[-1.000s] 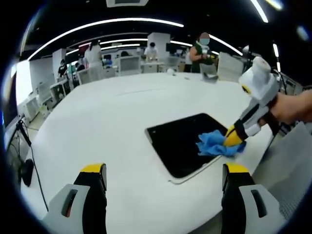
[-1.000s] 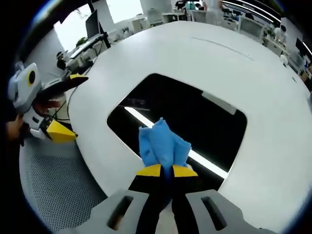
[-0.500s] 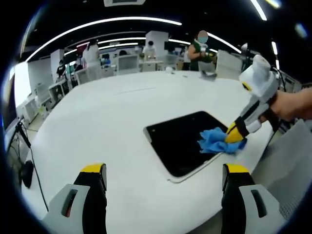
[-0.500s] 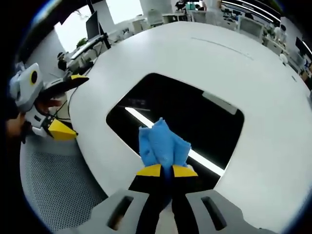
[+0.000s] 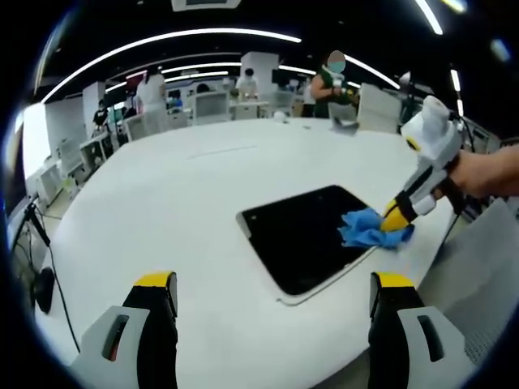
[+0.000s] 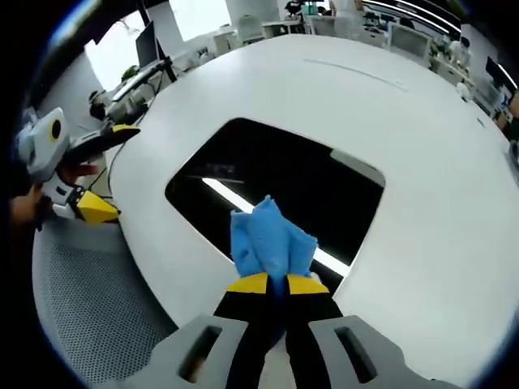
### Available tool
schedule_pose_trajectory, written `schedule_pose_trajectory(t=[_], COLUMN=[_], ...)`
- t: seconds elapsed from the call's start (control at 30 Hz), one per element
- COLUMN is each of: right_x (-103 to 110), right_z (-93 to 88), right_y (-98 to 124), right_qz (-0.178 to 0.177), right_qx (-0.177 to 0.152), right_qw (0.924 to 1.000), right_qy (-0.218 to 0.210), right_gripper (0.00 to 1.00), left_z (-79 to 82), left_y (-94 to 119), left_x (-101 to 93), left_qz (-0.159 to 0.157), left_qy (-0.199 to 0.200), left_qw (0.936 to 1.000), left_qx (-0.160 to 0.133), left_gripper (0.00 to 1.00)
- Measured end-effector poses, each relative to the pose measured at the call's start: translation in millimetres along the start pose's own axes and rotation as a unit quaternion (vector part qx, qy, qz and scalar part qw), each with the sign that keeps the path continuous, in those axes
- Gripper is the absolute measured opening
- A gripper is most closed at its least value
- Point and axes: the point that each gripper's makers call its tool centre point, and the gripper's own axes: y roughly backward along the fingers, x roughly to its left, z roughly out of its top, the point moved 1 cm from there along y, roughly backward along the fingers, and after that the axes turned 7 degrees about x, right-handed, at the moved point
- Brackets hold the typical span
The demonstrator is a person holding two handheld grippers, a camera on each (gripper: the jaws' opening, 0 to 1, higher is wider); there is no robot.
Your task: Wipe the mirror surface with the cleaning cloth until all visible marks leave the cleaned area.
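White worktop [image 5: 162, 203] in an office: right tongs [image 6: 271, 285] pinch the cloth [image 6: 270, 241] at the mirror's [image 6: 276, 174] near edge, glass stretching ahead; left tongs [image 5: 272, 296] hang spread, farther off.

mirror [image 5: 304, 235]: 1
cloth [image 5: 369, 229]: 1
table [image 5: 178, 203]: 1
grippers: 2 — left gripper [image 5: 272, 292], right gripper [image 6: 272, 284]

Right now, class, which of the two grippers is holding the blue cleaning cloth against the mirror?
The right gripper: it is shut on the blue cloth at the mirror's edge. The left gripper hovers open and empty over the white table.
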Motion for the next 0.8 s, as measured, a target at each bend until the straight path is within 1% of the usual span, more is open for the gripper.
schedule_pose_trajectory(t=[0.5, 0.8], right_x=[-14.5, -18.3], right_z=[-7.0, -10.2], right_y=[3.7, 5.2], right_qz=[-0.007, -0.009], right_qx=[0.001, 0.000], right_qw=[0.9999, 0.9998], right_qy=[-0.009, -0.016], right_gripper=[0.01, 0.01], left_z=[-0.1, -0.4], left_y=[0.4, 0.2], left_x=[0.1, -0.2], left_qz=[0.000, 0.000], left_qy=[0.000, 0.001], left_qw=[1.0000, 1.0000], left_qx=[0.002, 0.002], left_gripper=[0.99, 0.99])
